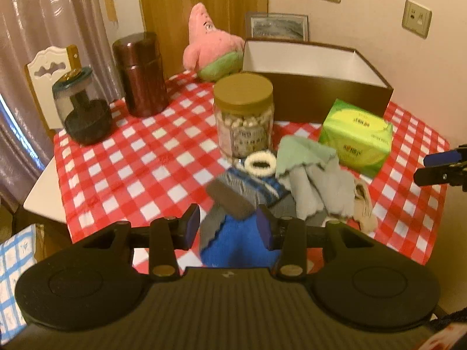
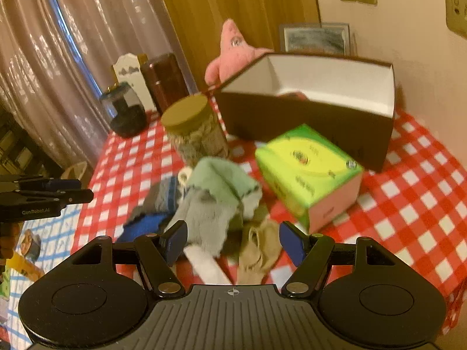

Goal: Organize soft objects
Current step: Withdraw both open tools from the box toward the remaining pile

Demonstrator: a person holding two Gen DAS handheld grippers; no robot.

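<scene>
A pile of soft items lies at the near edge of the checked table: blue cloth (image 1: pixel 236 245), striped sock with a brown cuff (image 1: pixel 248 186), white scrunchie (image 1: pixel 259 172), green cloth (image 1: pixel 303 151), grey cloth (image 1: pixel 321 189) and beige sock (image 1: pixel 363 204). My left gripper (image 1: pixel 228 227) hangs open just over the blue cloth and the sock cuff, pads clear of both. My right gripper (image 2: pixel 233 242) stands open wider above the grey cloth (image 2: pixel 204 213) and beige sock (image 2: pixel 259 248). A pink plush star (image 1: pixel 210 43) sits at the back beside an open brown box (image 1: pixel 321 93).
A green tissue pack (image 1: pixel 356 137) lies right of the pile, and a nut jar (image 1: pixel 243 116) stands just behind it. A dark red canister (image 1: pixel 140 73) and a glass jar (image 1: pixel 81 108) stand at the back left. A chair back shows beyond them.
</scene>
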